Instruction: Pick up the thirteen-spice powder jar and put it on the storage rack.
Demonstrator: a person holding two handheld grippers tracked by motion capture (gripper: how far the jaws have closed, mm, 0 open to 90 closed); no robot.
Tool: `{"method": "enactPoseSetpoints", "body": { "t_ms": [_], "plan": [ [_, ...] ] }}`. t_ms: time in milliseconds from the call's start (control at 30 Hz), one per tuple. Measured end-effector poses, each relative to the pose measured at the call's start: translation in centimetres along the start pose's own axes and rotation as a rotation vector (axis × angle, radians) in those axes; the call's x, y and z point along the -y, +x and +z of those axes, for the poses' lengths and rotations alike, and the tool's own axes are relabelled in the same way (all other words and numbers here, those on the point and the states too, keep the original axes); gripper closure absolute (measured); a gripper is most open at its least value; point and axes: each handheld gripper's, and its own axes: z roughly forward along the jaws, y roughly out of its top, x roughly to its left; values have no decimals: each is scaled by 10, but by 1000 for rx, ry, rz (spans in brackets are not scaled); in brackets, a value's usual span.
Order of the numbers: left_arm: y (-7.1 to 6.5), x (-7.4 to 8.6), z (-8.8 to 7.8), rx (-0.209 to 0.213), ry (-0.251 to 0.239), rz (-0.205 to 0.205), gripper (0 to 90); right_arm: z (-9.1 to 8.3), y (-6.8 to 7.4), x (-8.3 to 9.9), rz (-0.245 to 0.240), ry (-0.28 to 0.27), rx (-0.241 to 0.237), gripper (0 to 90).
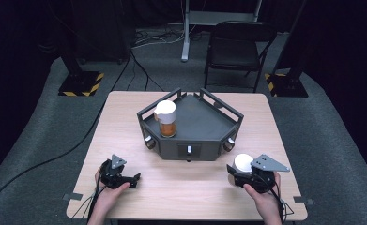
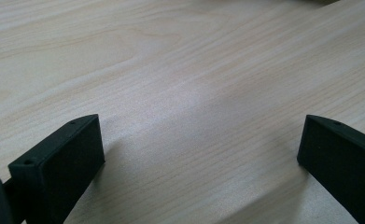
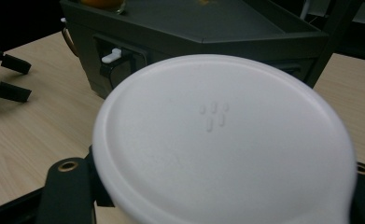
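Table: pale wood table [image 1: 186, 183], dark floor around.
Left gripper [image 1: 135, 178]: jaws spread wide, low over bare wood.
Right gripper [image 1: 232, 171]: clamped on white lid [image 3: 224, 140].
Tray [image 1: 204, 124]: ahead of both grippers, holding a capped amber jar [image 1: 166, 119].

Left gripper [image 2: 201, 154] jaws spread wide above wooden table [image 2: 180, 70].

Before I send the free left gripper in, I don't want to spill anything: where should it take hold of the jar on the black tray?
Probably the amber glass body of the jar, below its white lid. It stands upright near the tray's front-left corner, so the left gripper, jaws open, could come in level from that side, over the low rail, jaws either side of the round wall.
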Motion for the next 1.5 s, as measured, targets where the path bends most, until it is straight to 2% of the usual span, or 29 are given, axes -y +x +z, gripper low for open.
{"method": "enactPoseSetpoints", "body": {
  "t_ms": [700, 1500],
  "plan": [
    [0, 0, 0, 0, 0, 0, 2, 7, -8, -52, -25, 3, 22, 296],
    [0, 0, 0, -1, 0, 0, 2, 17, -16, -106, -35, -38, 47, 296]
  ]
}}
